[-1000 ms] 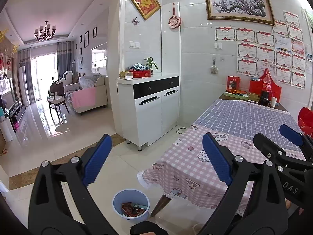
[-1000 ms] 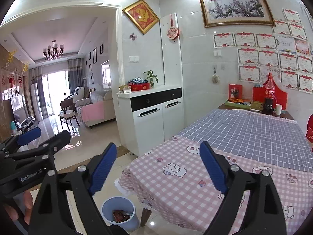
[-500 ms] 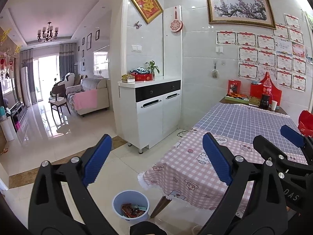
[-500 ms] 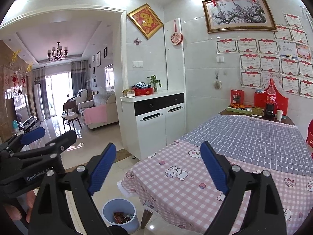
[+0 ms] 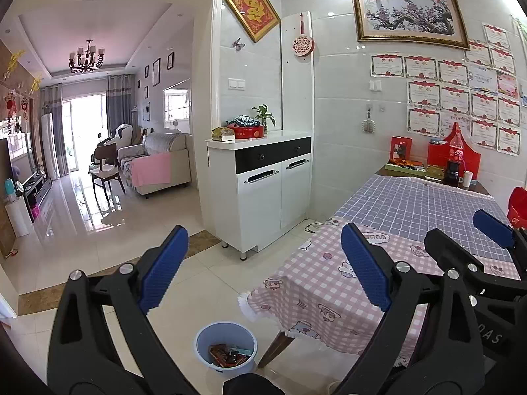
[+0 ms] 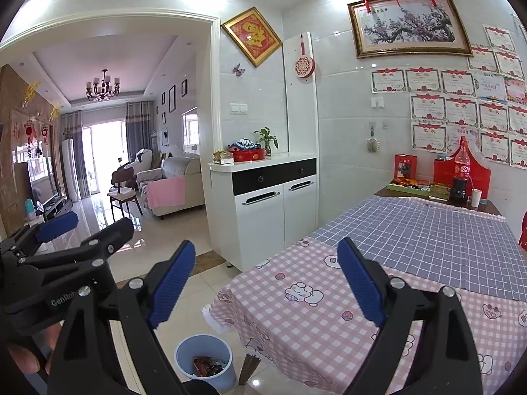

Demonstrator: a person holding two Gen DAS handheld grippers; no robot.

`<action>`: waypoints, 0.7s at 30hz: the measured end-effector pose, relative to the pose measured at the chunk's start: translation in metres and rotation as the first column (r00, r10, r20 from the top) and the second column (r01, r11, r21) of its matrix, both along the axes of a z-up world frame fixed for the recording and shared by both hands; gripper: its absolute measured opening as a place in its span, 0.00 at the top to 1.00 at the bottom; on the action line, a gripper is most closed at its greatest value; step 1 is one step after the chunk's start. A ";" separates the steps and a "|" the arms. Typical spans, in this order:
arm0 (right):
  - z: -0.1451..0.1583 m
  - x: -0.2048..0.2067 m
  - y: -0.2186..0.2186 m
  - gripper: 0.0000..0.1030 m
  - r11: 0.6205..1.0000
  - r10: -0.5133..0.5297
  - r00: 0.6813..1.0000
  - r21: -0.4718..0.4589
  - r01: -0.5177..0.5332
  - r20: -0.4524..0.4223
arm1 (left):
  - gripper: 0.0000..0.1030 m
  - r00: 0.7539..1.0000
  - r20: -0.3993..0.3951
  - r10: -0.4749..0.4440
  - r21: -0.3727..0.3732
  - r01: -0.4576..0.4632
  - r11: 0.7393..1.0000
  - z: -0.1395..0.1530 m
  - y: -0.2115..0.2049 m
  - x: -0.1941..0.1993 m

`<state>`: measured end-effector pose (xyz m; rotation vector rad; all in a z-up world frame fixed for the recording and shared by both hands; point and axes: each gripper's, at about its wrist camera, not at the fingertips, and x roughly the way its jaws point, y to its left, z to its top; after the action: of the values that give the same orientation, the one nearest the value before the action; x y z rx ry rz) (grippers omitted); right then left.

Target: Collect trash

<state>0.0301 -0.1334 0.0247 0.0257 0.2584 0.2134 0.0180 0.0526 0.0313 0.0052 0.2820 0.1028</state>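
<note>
A light blue trash bin stands on the floor by the table's near corner, with reddish wrappers inside; it also shows in the right wrist view. My left gripper is open and empty, held high above the bin and floor. My right gripper is open and empty, above the table's corner. Each gripper shows in the other's view: the right one at the right edge, the left one at the left edge. No loose trash shows on the table.
A table with a pink checked cloth and a blue checked cloth fills the right. A cola bottle, cup and red boxes stand at its far end. A white cabinet stands against the wall. A living room lies beyond the left doorway.
Both grippers have risen and drawn back slightly, so the scene sits lower in view. Both stay open and empty.
</note>
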 end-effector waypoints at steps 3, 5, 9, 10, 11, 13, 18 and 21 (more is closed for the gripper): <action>0.000 0.001 0.001 0.16 1.000 -0.001 1.000 -0.002 0.001 -0.001 | 0.11 1.000 0.000 0.003 0.001 -0.003 1.000 0.000 0.001 0.000; 0.001 0.001 0.000 0.16 1.000 -0.002 1.000 0.001 0.002 0.002 | 0.11 1.000 0.000 0.005 0.000 -0.005 1.000 0.000 0.003 0.000; 0.001 0.001 0.000 0.16 1.000 -0.005 1.000 0.001 0.005 0.003 | 0.11 1.000 -0.003 0.007 0.002 -0.007 1.000 0.000 0.004 0.001; 0.001 0.001 0.000 0.16 1.000 -0.005 1.000 0.001 0.005 0.003 | 0.11 1.000 -0.003 0.003 0.002 -0.003 1.000 0.000 0.006 0.001; 0.001 0.002 0.000 0.16 1.000 -0.005 1.000 0.000 0.005 0.003 | 0.11 1.000 -0.002 0.002 0.005 -0.002 1.000 0.000 0.005 0.001; 0.001 0.004 -0.001 0.16 1.000 -0.007 1.000 0.002 0.007 -0.002 | 0.11 1.000 -0.003 0.001 0.013 -0.001 1.000 0.000 0.005 0.001; 0.002 0.003 -0.002 0.16 1.000 -0.010 1.000 0.005 0.010 -0.002 | 0.11 1.000 -0.006 0.007 0.014 -0.006 1.000 0.000 0.004 0.002; 0.002 0.003 -0.002 0.16 1.000 -0.011 1.000 0.006 0.011 -0.002 | 0.11 1.000 -0.005 0.007 0.012 -0.007 1.000 0.000 0.005 0.002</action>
<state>0.0330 -0.1352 0.0264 0.0329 0.2593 0.2036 0.0196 0.0572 0.0316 0.0167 0.2860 0.1111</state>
